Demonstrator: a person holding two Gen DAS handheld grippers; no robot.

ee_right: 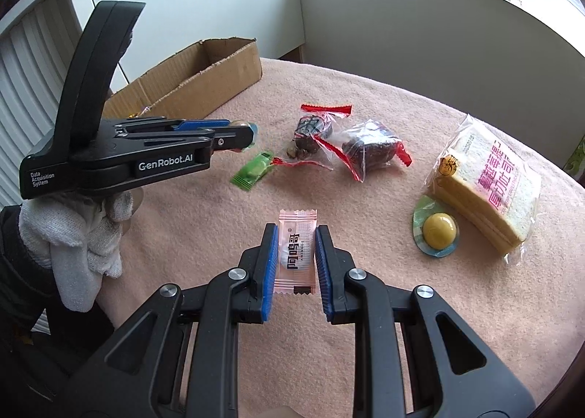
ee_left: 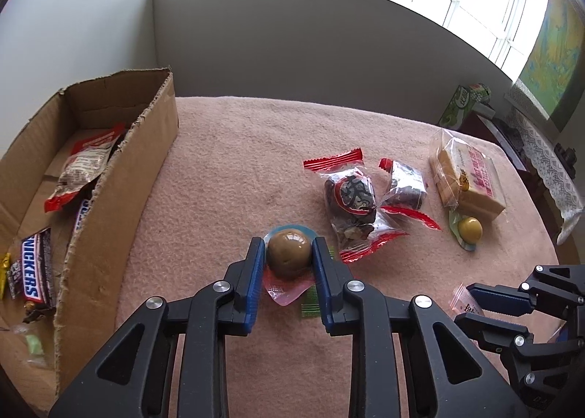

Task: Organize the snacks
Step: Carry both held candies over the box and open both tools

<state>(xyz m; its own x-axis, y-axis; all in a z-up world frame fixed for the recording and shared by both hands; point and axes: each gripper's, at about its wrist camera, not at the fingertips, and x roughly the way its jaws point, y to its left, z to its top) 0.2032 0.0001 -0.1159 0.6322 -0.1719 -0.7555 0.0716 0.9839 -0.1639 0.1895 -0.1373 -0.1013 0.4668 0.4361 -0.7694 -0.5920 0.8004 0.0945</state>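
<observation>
Two grippers work over a pink-blanketed surface (ee_left: 226, 169) strewn with snacks. The left gripper (ee_left: 289, 257) has its jaws closed narrowly on a brown egg-shaped snack (ee_left: 288, 250) in a clear pack with a pale blue and pink backing; from the right wrist view the snack is held clear of the blanket, above a small green candy (ee_right: 253, 171). The right gripper (ee_right: 297, 264) has its jaws set on either side of a pink wrapped candy (ee_right: 297, 253) printed with dark characters, both blue pads (ee_right: 270, 272) touching the wrapper's long edges (whether it is lifted or lying flat I cannot tell).

To the left stands an open cardboard box (ee_left: 120, 198) with a torn rim, already holding a Snickers bar (ee_left: 34, 272) and a red-and-white packet (ee_left: 86, 166). Near the middle of the blanket lie two clear packets with red edges, one of dark dried fruit (ee_left: 353, 198) and a smaller one (ee_left: 406, 186) just beside it. Further right is a bagged slice of cake (ee_left: 468, 177) with pink lettering, and touching its near corner a yellow egg-shaped snack (ee_left: 470, 230). A white-gloved hand (ee_right: 84, 235) holds the left gripper's handle.
</observation>
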